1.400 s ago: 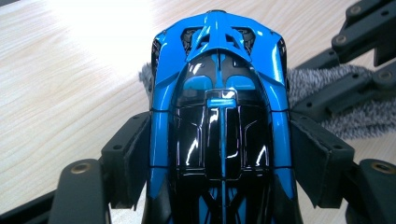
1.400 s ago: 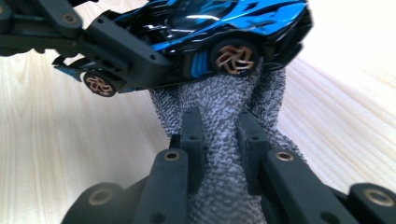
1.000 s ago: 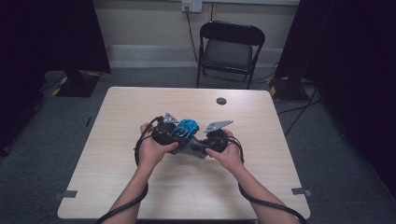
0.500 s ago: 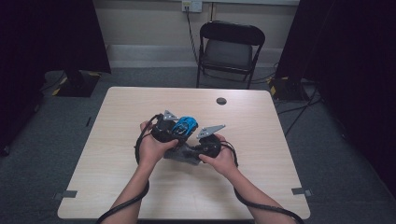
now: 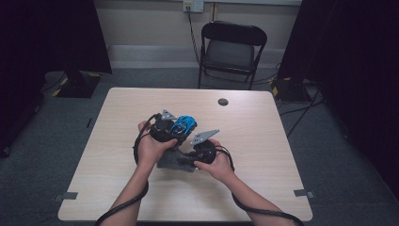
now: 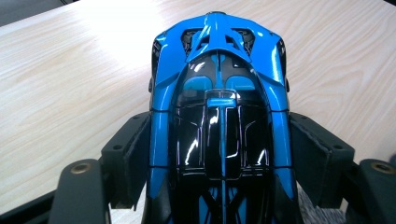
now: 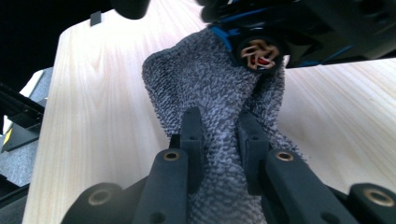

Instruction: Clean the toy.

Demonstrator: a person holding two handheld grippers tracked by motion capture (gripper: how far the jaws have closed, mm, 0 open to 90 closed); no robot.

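Wood table (image 5: 263, 141): my left gripper (image 5: 170, 128) clamps toy car (image 6: 219, 121); right gripper (image 7: 219, 140) pinches grey cloth (image 7: 210, 88) just beneath the car.

I'm looking down on a light wood-grain table (image 5: 263, 141), its top rectangular with rounded corners, standing on grey carpet floor (image 5: 56, 136). At about one o'clock from the table's middle, near the far edge, a small dark round disc (image 5: 223, 101) lies flat on the wood, well apart from everything else. Just toward six o'clock of the middle, a grey towel (image 5: 175, 161) rests bunched on the surface; in the right gripper view its nubbly weave (image 7: 205, 88) rises off the wood in a fold. Two grey tape marks sit on the floor at seven (image 5: 66, 196) and five o'clock (image 5: 302, 192).
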